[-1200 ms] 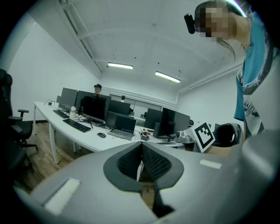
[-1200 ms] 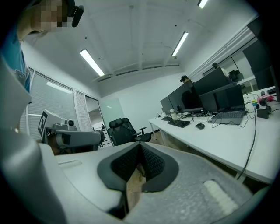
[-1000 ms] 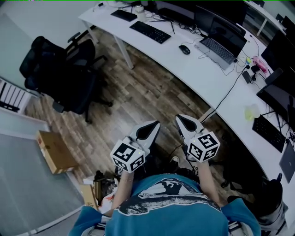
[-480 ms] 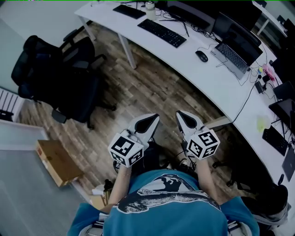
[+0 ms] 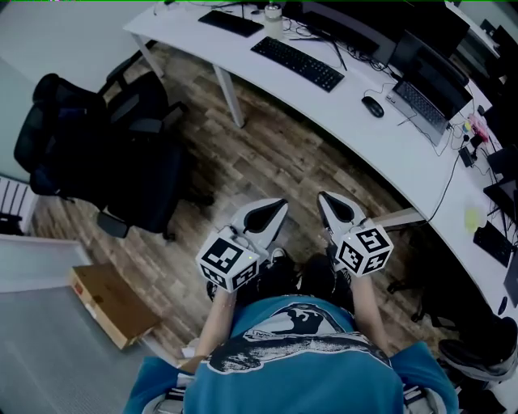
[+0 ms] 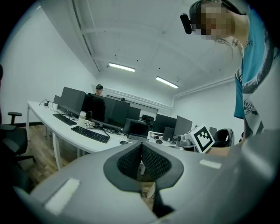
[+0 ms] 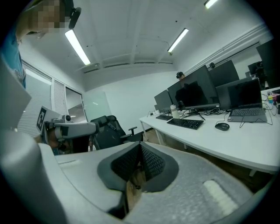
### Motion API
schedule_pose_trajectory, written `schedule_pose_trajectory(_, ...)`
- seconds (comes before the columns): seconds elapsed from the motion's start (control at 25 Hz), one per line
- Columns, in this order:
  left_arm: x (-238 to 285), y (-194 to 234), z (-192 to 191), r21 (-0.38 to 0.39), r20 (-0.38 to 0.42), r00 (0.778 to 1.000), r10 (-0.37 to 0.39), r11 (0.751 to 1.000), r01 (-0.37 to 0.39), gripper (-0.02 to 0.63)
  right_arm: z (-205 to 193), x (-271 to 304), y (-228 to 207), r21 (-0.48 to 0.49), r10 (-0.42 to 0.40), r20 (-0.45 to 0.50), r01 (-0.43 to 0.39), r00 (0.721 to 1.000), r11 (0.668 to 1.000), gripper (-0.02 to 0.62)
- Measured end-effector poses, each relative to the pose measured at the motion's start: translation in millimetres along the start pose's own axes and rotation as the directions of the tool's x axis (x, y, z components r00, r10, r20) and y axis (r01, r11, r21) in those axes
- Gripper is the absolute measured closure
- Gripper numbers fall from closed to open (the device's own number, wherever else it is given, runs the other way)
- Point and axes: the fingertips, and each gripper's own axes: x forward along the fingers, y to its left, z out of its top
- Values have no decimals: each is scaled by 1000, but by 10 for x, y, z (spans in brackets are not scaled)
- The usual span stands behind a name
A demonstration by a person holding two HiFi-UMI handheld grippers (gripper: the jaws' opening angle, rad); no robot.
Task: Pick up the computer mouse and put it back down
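Note:
The black computer mouse [image 5: 372, 106] lies on the long white desk [image 5: 356, 133], between a black keyboard [image 5: 298, 64] and an open laptop [image 5: 427, 95]. It also shows small in the right gripper view as the mouse [image 7: 222, 126] and in the left gripper view as the mouse [image 6: 124, 142]. My left gripper [image 5: 282, 203] and right gripper [image 5: 320, 196] hang side by side over the wooden floor, well short of the desk. Both are shut with nothing between their jaws, as the left gripper [image 6: 141, 145] and right gripper [image 7: 140, 145] show in their own views.
A black office chair [image 5: 105, 154] stands at the left. A cardboard box [image 5: 112, 302] lies on the floor at lower left. Monitors [image 5: 356, 28], a second keyboard [image 5: 231, 23], cables and a cup crowd the desk's far side. A desk leg [image 5: 229, 99] stands ahead. A person sits behind the monitors [image 6: 99, 89].
I have walked toward the desk: the mouse and keyboards slid right in the head view and the chair drew nearer. Both grippers stayed shut and side by side.

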Motion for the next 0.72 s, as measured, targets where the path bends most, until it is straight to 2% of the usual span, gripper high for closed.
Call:
schedule_pose_trajectory(0.44, 165, 7, 24, 16, -16, 998, -69, 997, 69, 592, 206, 143, -120, -10, -29, 36, 29, 999, 1000, 594)
schedule_pose_trajectory(0.72, 393, 137, 50, 26, -31, 996, -82, 996, 83, 592, 329, 273, -407, 4, -51, 63, 51, 997, 999, 594)
